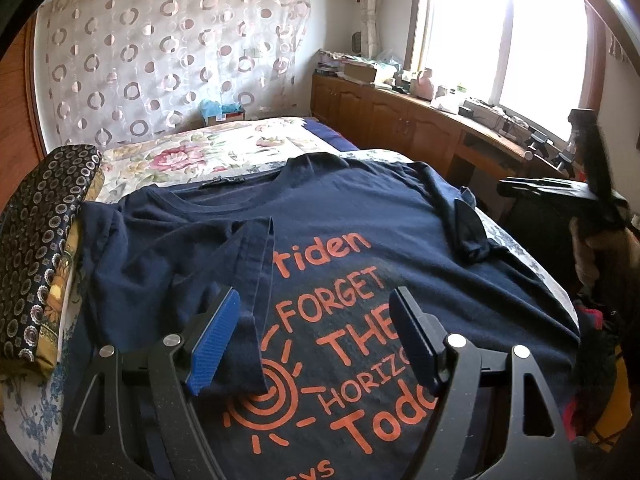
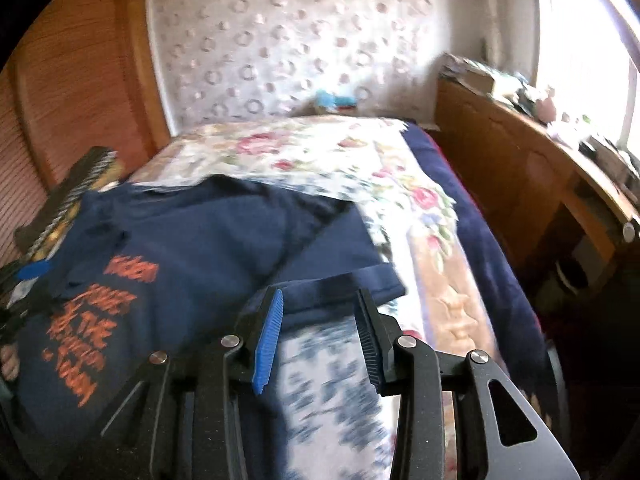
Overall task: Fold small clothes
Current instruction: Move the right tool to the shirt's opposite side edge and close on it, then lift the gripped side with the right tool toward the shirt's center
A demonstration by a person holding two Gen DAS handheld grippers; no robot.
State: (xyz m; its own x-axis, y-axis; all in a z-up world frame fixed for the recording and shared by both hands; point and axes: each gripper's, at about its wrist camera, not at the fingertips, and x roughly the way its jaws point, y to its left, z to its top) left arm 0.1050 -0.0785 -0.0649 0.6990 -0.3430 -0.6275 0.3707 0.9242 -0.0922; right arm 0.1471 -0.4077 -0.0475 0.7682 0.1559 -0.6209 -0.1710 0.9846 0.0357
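One bed point(image 1: 208, 148) with a floral cover carries the navy T-shirt point(image 1: 360, 216), spread print-up, its left sleeve point(image 1: 240, 264) folded inward. Beside it lies a patterned folded cloth point(image 1: 44, 240). Both grippers hover over the shirt, left gripper point(image 1: 316, 336) and right gripper point(image 2: 318, 336), fingers point(image 2: 268, 336) spread, grasping nothing.

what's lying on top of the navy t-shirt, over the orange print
The navy t-shirt's own left sleeve is folded in over the chest, covering the start of the orange print. The letters beneath it are hidden. The open left claw hovers above; whether it touches the fabric cannot be told.
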